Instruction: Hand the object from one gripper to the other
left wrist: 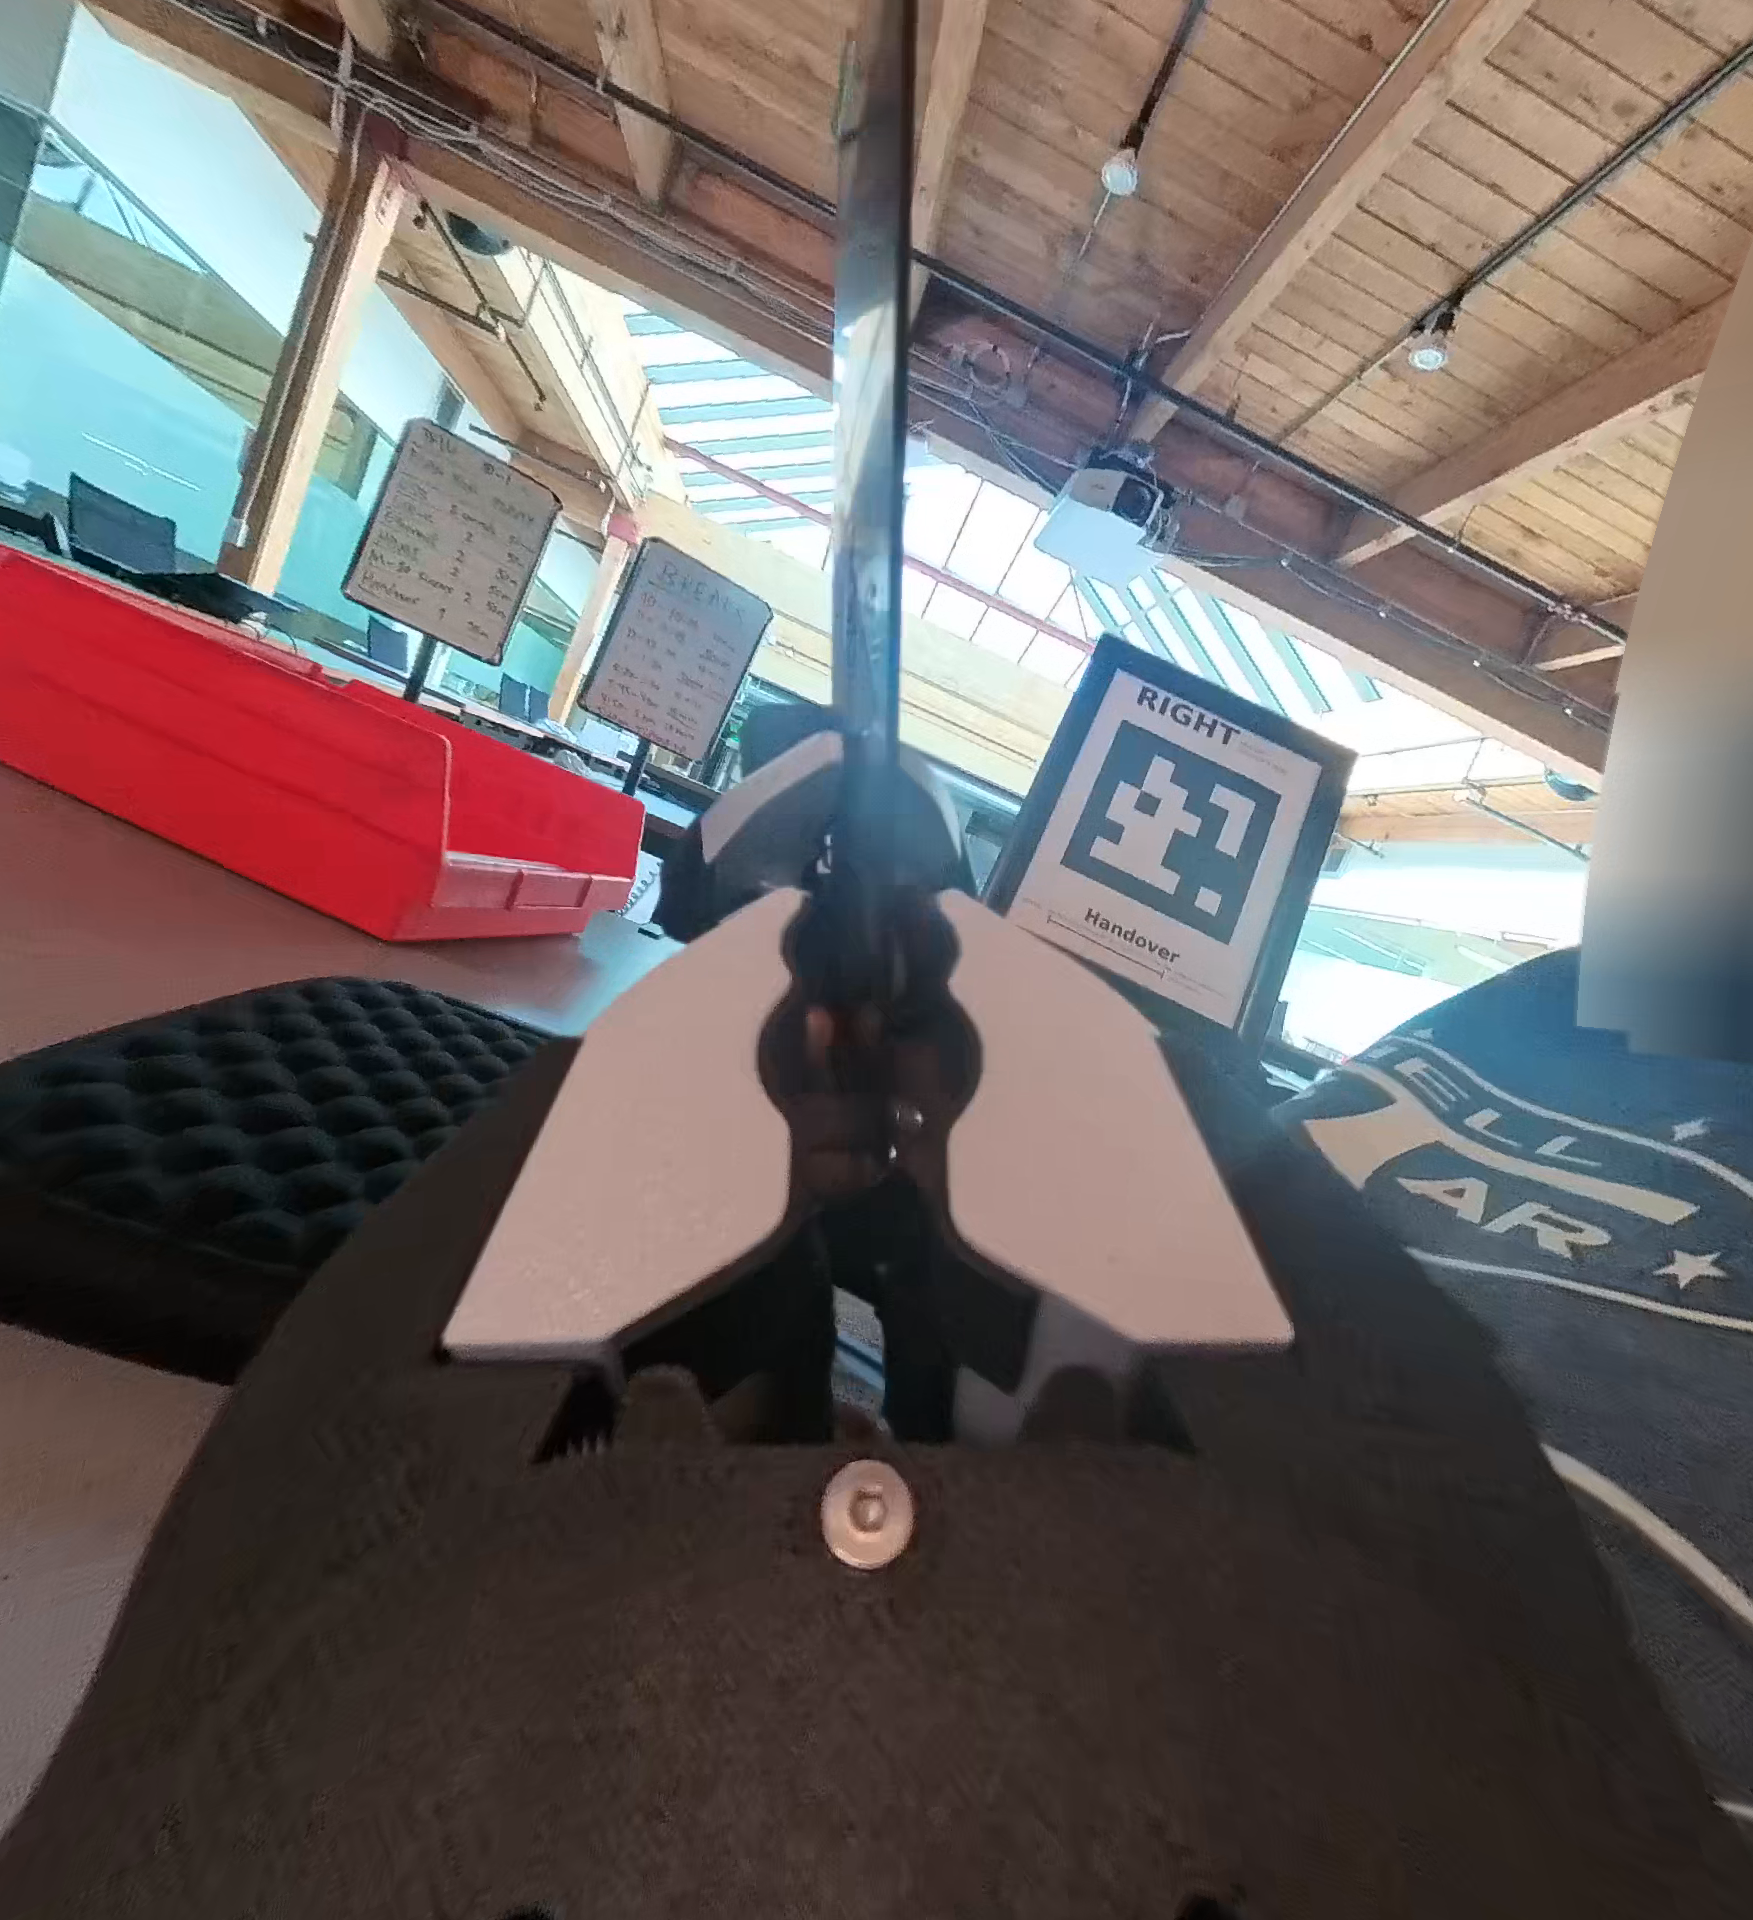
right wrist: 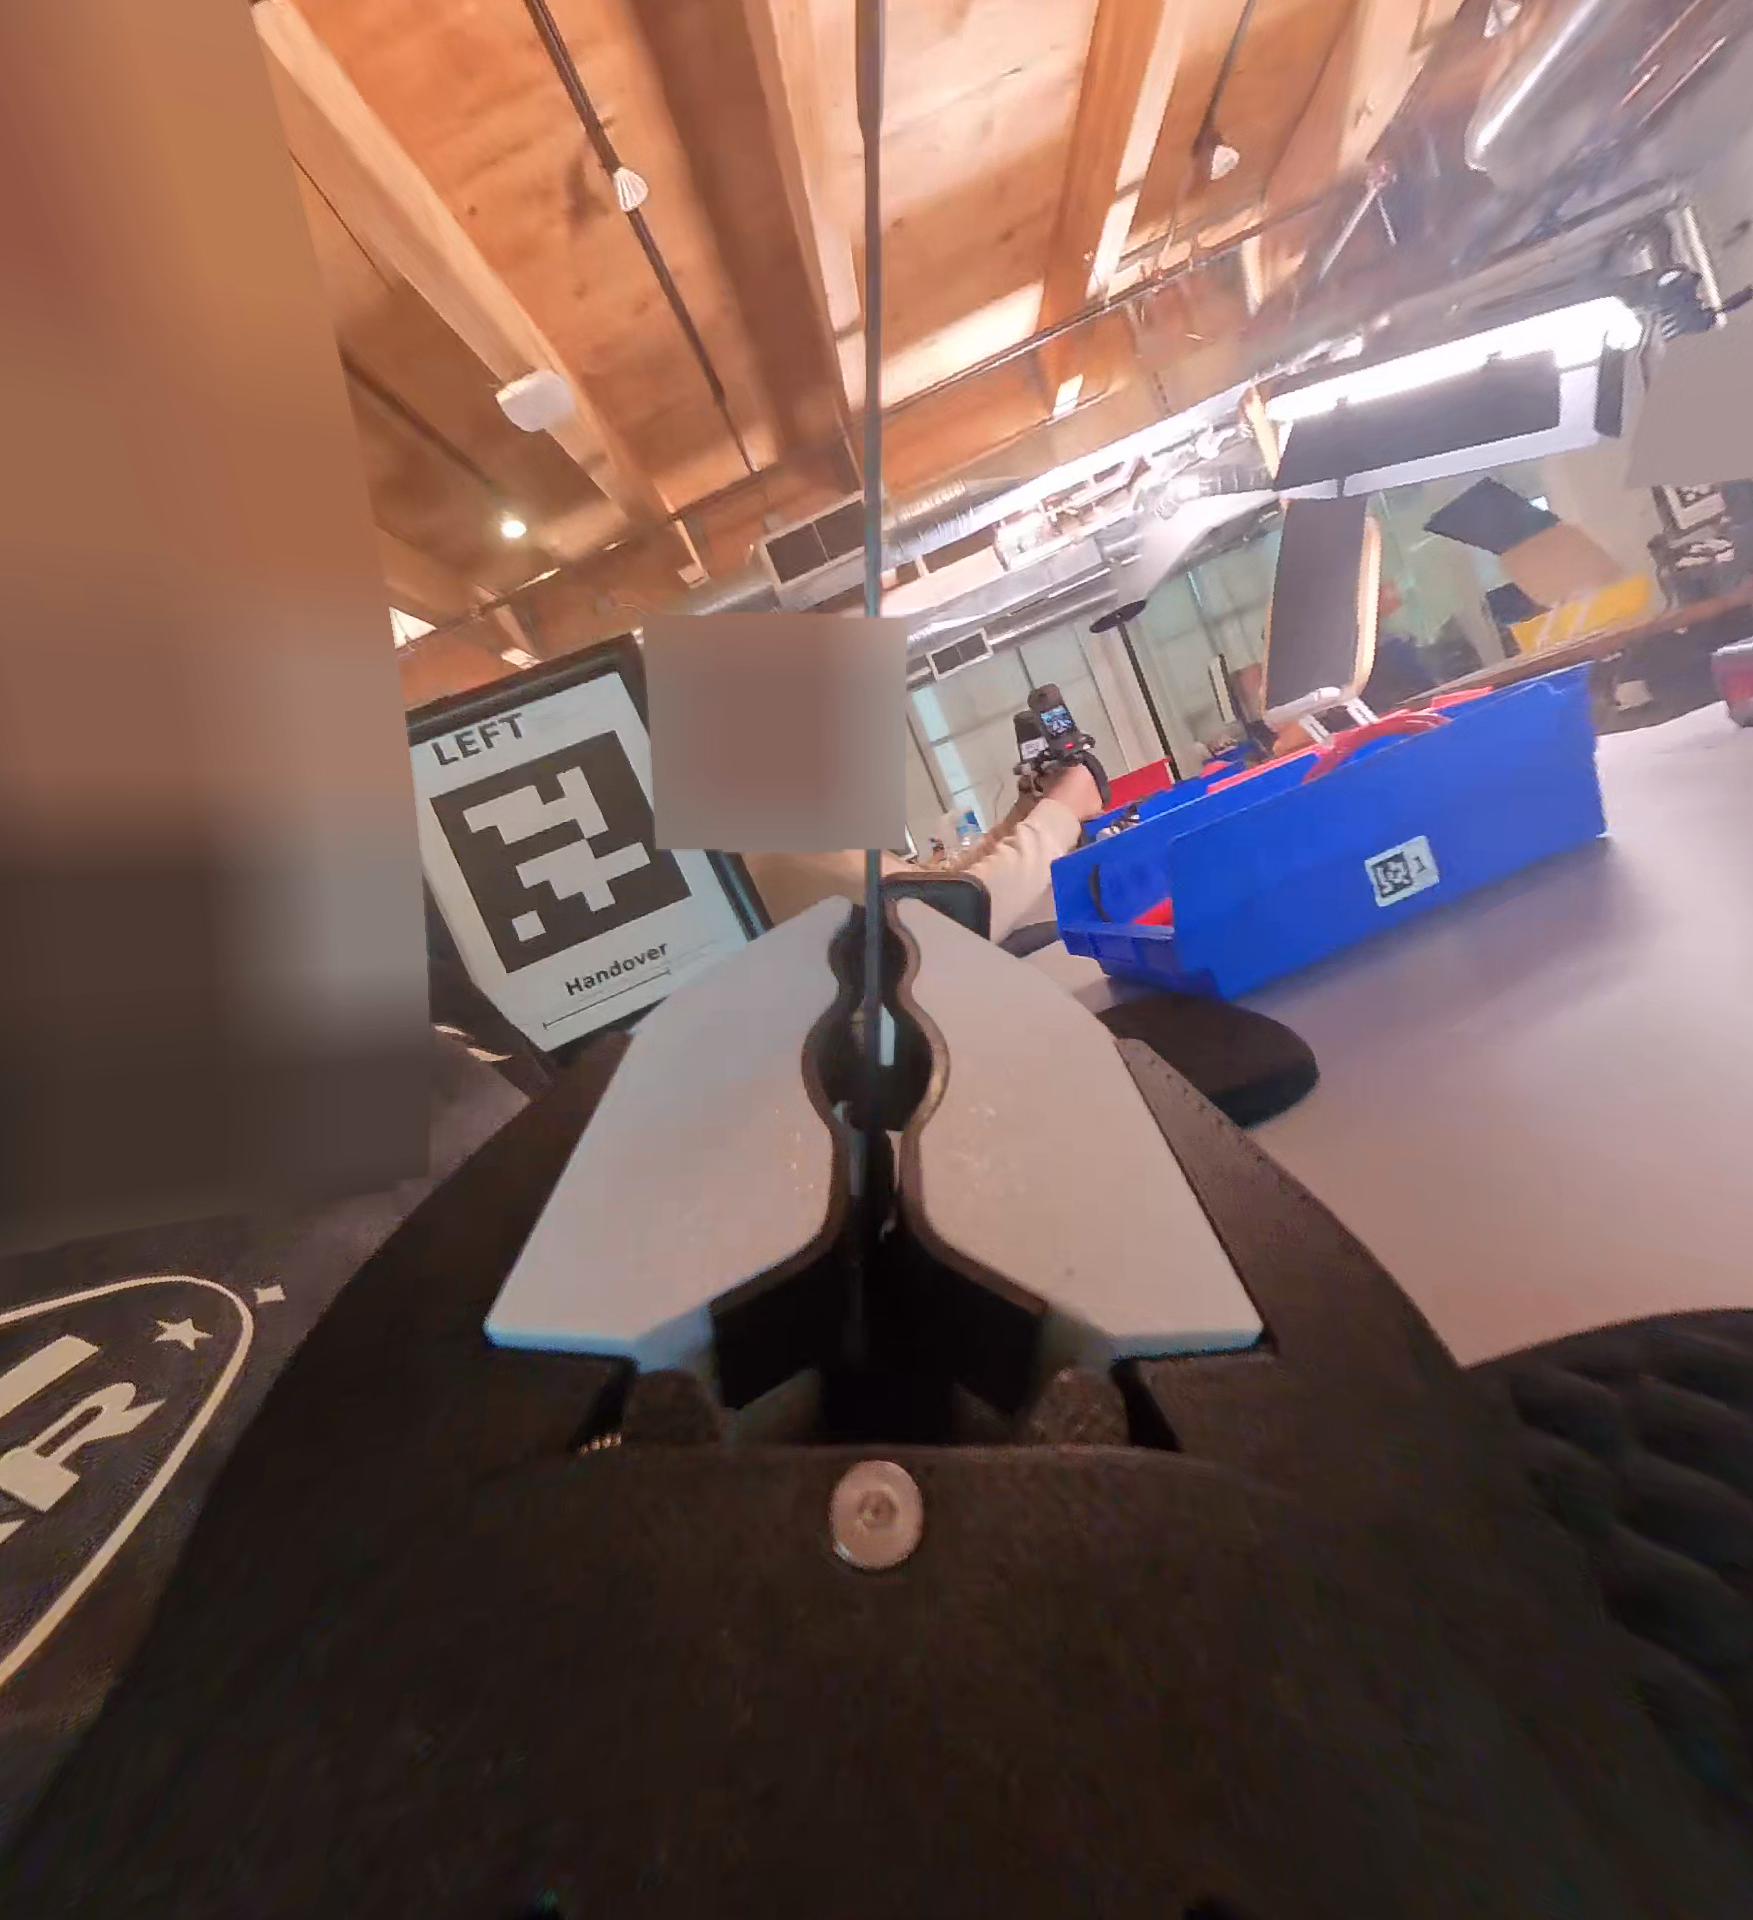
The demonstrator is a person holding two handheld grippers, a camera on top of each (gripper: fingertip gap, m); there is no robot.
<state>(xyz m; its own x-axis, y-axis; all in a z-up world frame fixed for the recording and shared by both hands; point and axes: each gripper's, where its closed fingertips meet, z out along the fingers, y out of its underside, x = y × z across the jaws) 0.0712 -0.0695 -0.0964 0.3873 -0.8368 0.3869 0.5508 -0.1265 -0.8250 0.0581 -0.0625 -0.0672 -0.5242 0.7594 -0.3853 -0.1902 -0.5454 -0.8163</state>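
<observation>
**Two tools closed on one thin dark object**

The left tool (left wrist: pixel 867 920) is clamped on a thin, dark, blade-like object (left wrist: pixel 867 468) that points upward. The right tool (right wrist: pixel 872 920) appears pinched on its narrow edge too. This looks like mid-handover. One tool should open only once the other grips firmly, then draw straight back.

Both tongs: left tongs (left wrist: pixel 877 997) and right tongs (right wrist: pixel 867 997) have grey scalloped fingers, textured black body, one silver screw (left wrist: pixel 866 1515).
</observation>
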